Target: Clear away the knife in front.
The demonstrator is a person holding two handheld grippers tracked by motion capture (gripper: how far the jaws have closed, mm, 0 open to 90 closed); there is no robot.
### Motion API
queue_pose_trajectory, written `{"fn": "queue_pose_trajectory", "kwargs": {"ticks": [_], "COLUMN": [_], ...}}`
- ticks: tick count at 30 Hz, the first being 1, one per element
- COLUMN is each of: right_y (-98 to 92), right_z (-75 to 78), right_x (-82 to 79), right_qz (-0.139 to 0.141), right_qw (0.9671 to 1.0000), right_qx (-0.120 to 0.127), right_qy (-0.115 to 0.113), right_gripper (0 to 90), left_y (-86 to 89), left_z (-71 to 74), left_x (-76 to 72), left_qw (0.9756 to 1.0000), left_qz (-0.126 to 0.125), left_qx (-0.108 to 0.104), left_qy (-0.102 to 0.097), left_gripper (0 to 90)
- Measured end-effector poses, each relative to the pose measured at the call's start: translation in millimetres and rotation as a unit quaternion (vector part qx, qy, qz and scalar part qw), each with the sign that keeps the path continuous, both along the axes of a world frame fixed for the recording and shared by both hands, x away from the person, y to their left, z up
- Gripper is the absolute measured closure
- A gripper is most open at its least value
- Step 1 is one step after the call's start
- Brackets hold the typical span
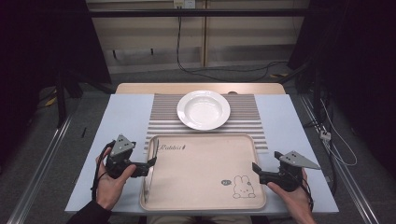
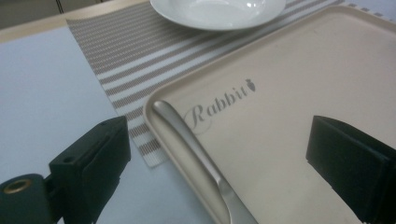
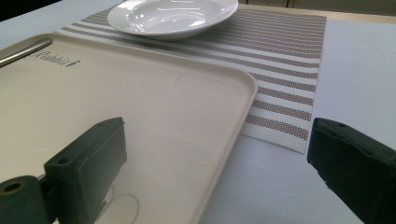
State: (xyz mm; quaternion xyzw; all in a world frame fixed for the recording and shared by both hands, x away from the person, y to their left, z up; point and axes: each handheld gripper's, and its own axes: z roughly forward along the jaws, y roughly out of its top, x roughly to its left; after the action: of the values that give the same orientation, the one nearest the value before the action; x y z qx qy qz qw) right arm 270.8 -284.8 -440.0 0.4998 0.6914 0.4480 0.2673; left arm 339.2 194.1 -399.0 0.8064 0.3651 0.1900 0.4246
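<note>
A beige tray (image 1: 201, 172) printed with a rabbit and the word "Rabbit" lies at the table's near edge. Inside its left rim rests a silver utensil handle (image 2: 196, 158), seen from above as a thin strip (image 1: 150, 179). My left gripper (image 1: 149, 167) hovers at that rim, open, its jaws (image 2: 219, 135) wide on either side of the handle without touching it. At the tray's right edge my right gripper (image 1: 258, 171) is open, straddling the rim (image 3: 218, 135) with nothing gripped. Beyond the tray, a white plate (image 1: 203, 109) sits empty.
The plate rests on a brown-striped placemat (image 1: 252, 119) that runs under the tray's far edge. A pale blue table cover (image 1: 121, 121) spreads to both sides. Cables (image 1: 327, 135) hang off the table's right side, and dark floor surrounds it.
</note>
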Motion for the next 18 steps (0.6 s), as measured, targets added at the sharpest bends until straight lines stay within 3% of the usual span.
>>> {"fn": "queue_pose_trajectory", "kwargs": {"ticks": [3,8,15,18], "right_y": [-0.9,-1.7,-2.1,-2.9], "right_z": [0.2,0.3,0.1,-0.1], "right_x": [-0.6,-1.5,-1.8,-1.6], "right_qz": [-0.002,-0.004,-0.005,-0.007], "right_qw": [1.0000,1.0000,1.0000,1.0000], "right_qx": [0.002,0.001,0.003,0.003], "right_qy": [-0.001,-0.001,-0.002,-0.001], "right_gripper": [4.6,4.6,4.6,4.6], "left_y": [1.5,2.7,11.4,17.7], "left_z": [0.0,-1.4,-8.1,-13.3], "left_x": [-4.5,-12.5,-16.3,-16.4], "left_qw": [0.9999,1.0000,0.9996,0.9994], "left_qz": [-0.003,-0.004,0.022,0.033], "left_qx": [0.002,0.005,0.013,-0.004], "left_qy": [0.012,0.001,-0.010,-0.004], "left_gripper": [6.1,6.2,6.3,6.2]}}
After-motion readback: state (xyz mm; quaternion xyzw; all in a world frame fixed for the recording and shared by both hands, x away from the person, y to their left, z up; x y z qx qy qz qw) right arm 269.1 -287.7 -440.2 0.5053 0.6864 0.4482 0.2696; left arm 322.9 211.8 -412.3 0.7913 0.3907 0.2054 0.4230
